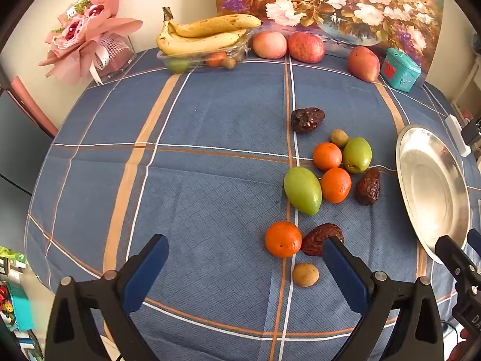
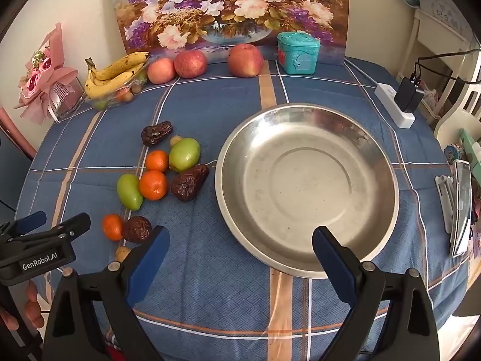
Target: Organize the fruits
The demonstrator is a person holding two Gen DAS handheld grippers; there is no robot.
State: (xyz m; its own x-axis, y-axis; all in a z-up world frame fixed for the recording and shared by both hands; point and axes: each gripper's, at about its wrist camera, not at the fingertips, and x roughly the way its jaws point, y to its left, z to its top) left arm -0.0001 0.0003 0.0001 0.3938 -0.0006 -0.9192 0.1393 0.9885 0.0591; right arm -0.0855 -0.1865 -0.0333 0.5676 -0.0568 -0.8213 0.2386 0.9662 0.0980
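**Fruit beside a bare steel plate, both claws spread**

On the far left a pink bouquet leans at the wall. Next to it a clear tray carries bananas over small fruit, and three apples line up along the flower painting, ending at a teal box.

The left gripper hangs released over the blue checked cloth, nothing between its blue pads. Just ahead of its right finger sit an orange, a dark date touching it, and a small tan fruit nearer the camera. Beyond them lies the main cluster: two green fruits, two more oranges, two more dates and another tan fruit, all loose on the cloth just left of the plate.

The left view catches only the plate's edge and a sliver of the right claw. The right view shows the whole plate, holding nothing, with the right gripper spread wide over its near rim. Only this view shows a white power strip with a black plug, and a phone on a stand at the far right. It also shows the left gripper's body from the side, lettered "GenRobot.AI". The writing on the bouquet's card is too small to read.
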